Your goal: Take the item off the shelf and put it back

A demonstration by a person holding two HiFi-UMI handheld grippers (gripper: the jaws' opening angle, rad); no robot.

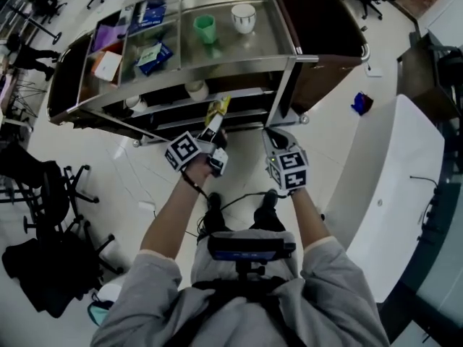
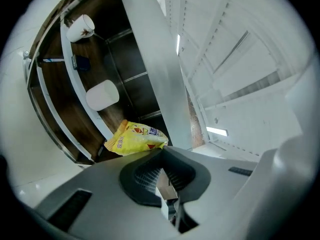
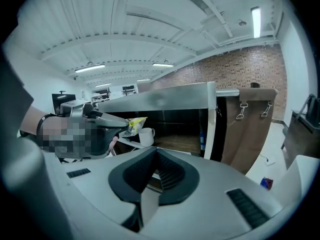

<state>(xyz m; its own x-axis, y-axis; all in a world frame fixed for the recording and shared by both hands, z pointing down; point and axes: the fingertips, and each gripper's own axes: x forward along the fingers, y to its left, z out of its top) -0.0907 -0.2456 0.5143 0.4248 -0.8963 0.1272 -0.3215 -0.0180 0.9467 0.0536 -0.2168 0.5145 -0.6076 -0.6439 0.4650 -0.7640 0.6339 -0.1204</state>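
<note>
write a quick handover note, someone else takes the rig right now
Left gripper: shut on the bag, pinching one edge.
Right gripper: shut, empty, held beside the left.
Bag: in the air in front of the shelf, resting on no board.
Done: bag looks to be off the shelf.
Left: probably set it back on a board, open the left gripper, pull back.

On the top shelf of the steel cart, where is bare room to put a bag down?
Free: on the top shelf, the bare steel between the green cup, the white cup and the near rim. A narrower patch lies right of the white cup. Crowded: the left compartments, filled with blue packets and a box.
</note>
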